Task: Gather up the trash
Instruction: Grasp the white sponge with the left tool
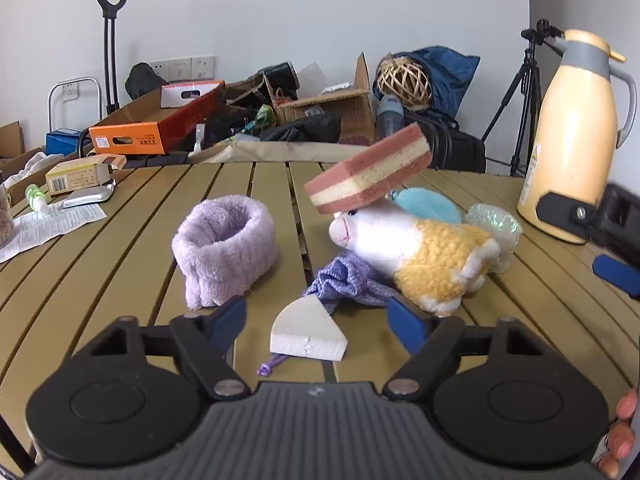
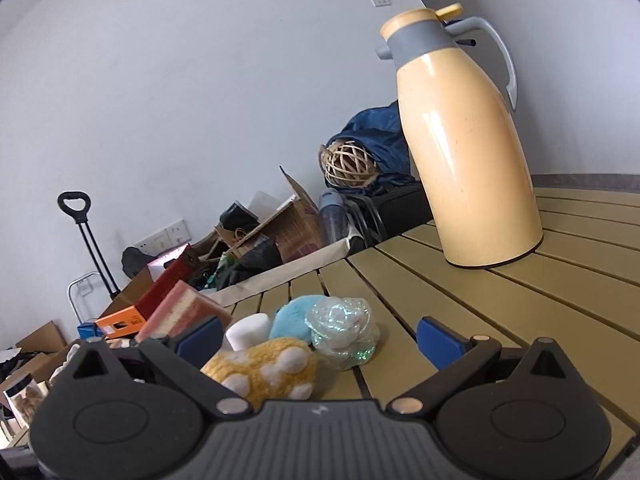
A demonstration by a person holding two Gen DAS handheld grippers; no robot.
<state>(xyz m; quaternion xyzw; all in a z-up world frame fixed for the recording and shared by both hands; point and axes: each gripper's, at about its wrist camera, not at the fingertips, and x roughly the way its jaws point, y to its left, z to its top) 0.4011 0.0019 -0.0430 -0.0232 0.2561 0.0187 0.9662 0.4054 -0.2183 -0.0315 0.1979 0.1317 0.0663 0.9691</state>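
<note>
While set low over the slatted bench, left tongs parted, pads either side of a white foam wedge but not pressing it. Foam lying flat on the bench, just before a purple cloth and a yellow-and-white plush toy. Pink-and-cream sponge balanced on the toy's head. Lilac fluffy band left of the foam. Right tongs wide, empty, near the plush and an iridescent rose. Cream thermos jug upright further back.
</note>
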